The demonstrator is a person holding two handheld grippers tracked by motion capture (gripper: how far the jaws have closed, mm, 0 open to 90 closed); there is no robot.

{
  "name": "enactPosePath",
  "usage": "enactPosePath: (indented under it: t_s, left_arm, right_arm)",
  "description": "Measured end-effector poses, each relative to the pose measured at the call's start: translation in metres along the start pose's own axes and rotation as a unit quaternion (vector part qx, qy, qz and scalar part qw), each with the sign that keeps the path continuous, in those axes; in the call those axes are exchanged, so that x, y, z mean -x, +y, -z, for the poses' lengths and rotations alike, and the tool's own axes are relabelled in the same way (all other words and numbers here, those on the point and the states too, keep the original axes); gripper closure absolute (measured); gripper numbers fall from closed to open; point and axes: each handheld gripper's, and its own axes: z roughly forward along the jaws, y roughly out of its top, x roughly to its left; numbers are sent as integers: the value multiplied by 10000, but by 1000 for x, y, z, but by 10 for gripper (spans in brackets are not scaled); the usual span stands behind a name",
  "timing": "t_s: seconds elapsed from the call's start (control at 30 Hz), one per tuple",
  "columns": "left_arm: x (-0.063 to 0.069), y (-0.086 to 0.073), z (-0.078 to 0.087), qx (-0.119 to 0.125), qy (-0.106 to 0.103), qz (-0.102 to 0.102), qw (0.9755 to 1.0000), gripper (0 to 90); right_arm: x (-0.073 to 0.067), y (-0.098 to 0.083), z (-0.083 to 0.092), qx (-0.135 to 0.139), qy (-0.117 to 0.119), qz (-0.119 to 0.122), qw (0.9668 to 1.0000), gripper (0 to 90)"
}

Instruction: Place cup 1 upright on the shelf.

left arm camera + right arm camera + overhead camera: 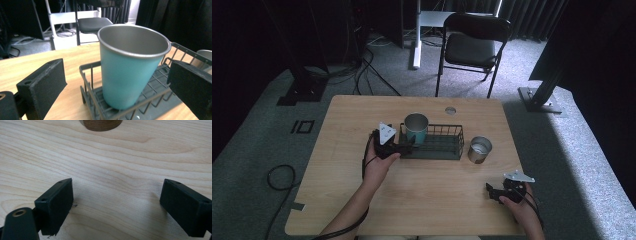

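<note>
Cup [130, 67], teal, stands upright in the rack's [447, 149] left end. The left hand-held gripper [408, 146] sits just left of the rack, jaws apart around the cup, likely positioned for a grasp. The right hand-held gripper [490, 190] idles near the surface's [427, 200] edge, jaws apart, empty.

Beyond my desk [362, 200] I see a black folding chair [472, 47] on grey carpet [257, 145], with cables [279, 177] trailing left.
</note>
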Motion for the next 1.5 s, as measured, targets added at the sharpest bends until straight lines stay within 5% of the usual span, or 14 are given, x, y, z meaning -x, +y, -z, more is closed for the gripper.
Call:
enactPosePath:
  t_s: [0.6, 0.87, 1.5]
  left_arm:
    - [-29, -8, 36, -196, -58, -62, 9998, 27]
    - [-41, -18, 51, -357, 36, -260, 9990, 28]
    - [-74, -62, 79, -585, 221, 76, 9980, 28]
  right_arm:
    - [0, 0, 0, -2, -1, 8, 10000, 113]
    - [0, 0, 0, -2, 0, 9, 10000, 113]
    - [0, 0, 0, -2, 0, 8, 10000, 113]
